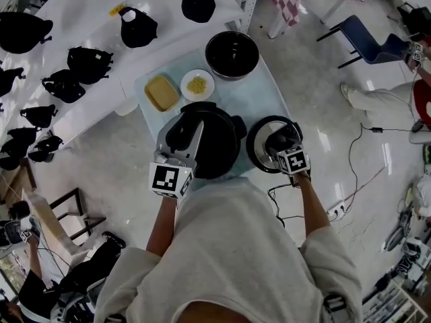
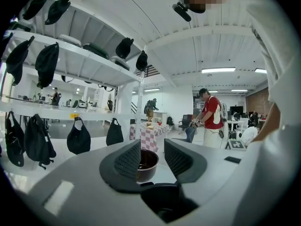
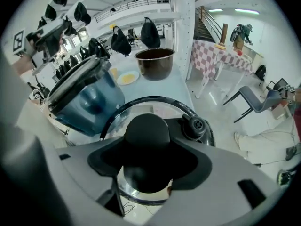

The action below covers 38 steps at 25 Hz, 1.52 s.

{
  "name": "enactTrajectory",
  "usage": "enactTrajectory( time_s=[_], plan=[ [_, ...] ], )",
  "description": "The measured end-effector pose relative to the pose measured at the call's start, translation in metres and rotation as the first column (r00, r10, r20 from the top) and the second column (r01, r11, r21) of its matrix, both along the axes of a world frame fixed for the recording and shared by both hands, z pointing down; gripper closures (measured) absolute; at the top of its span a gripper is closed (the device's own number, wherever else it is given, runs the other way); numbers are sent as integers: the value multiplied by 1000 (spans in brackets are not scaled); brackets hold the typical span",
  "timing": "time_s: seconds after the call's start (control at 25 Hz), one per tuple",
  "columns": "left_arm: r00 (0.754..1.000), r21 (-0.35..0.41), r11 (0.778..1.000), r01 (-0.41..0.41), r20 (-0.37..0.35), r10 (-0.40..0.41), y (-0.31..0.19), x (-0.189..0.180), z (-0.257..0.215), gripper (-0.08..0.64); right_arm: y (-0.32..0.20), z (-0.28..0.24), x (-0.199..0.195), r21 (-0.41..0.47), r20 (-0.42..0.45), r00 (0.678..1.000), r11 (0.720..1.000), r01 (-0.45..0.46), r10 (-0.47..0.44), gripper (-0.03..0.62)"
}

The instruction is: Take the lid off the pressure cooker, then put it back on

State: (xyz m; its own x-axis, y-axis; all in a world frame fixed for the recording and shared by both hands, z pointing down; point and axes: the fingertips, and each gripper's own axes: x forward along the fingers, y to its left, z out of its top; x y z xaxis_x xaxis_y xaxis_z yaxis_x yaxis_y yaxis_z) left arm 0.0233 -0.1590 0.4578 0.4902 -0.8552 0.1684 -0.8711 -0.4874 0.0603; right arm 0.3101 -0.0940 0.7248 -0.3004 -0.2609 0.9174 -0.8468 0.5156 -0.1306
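The pressure cooker (image 1: 209, 147) stands open at the near edge of the pale table (image 1: 266, 96); it shows as a blue-grey body (image 3: 84, 98) in the right gripper view. My left gripper (image 1: 192, 136) lies over its left side, jaws half closed (image 2: 151, 159) on a black cooker handle (image 2: 164, 204) low between them. The glass lid (image 1: 258, 147) with its black rim hangs to the right of the cooker. My right gripper (image 1: 283, 143) points steeply down, its jaws (image 3: 149, 154) shut on the lid's round black knob (image 3: 146, 131).
A black inner pot (image 1: 231, 54) stands at the table's far end, with a white plate of yellow food (image 1: 198, 85) and a tan dish (image 1: 161, 93) near it. White shelves with black bags (image 1: 87, 62) run on the left. A blue chair (image 1: 367, 39) and floor cables (image 1: 357, 160) are on the right.
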Motion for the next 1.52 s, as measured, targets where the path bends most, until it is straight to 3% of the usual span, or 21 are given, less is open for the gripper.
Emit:
enactTrajectory(
  time_s=[0.48,0.96,1.12,1.32,1.52],
  plan=[
    [1000,8,1000,-16,-4,16,-1,4,-3,410,-1,-145,3,247,82,997,969,-19,-2,321],
    [1000,15,1000,18,-14,-18,7,-4,-4,410,-21,-199,-64,279,97,963,935,216,-252,321],
    [998,10,998,55,-21,-55,13,-18,-2,410,-23,-203,-101,276,86,934,909,313,-348,321],
    [994,13,994,109,-30,-108,20,-42,-3,411,-15,-199,-148,253,58,875,855,453,-480,321],
    [983,18,984,178,-39,-177,32,-70,-5,410,-6,-195,-193,219,41,791,778,589,-610,321]
  ],
)
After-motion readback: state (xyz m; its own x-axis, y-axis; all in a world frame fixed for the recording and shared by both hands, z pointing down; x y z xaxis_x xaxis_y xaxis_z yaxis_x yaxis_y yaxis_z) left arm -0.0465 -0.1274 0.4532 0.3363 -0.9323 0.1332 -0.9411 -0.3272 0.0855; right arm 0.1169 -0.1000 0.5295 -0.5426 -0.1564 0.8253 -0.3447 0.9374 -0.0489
